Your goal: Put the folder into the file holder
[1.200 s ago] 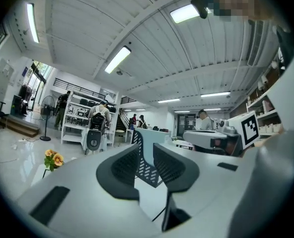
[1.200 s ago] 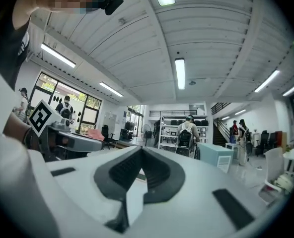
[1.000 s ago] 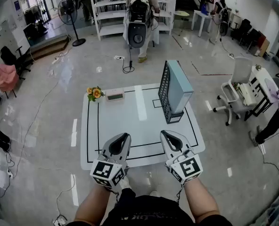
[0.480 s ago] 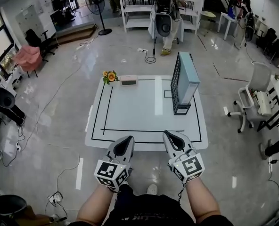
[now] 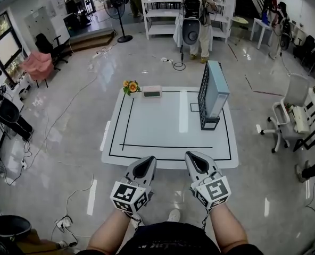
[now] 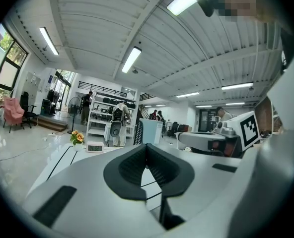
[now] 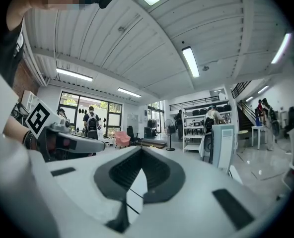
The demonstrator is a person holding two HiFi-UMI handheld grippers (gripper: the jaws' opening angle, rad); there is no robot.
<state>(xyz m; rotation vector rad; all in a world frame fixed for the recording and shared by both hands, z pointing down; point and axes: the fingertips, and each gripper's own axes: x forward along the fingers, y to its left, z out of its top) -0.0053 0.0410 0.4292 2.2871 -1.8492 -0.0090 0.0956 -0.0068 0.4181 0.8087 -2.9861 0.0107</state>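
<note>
Hovering at the table (image 5: 147, 126) edge, left tongs (image 5: 148, 160) and right tongs (image 5: 191, 156) are pressed together, empty, file holder (image 5: 213, 95) well ahead.

Clock (image 5: 151, 92) digits too small; forearms (image 5: 110, 232) cut at bottom

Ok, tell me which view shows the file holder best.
Head view: the file holder stands whole and unobstructed on the white table, seen from above. Both gripper views show it only small and distant, beyond their own jaws.
</note>
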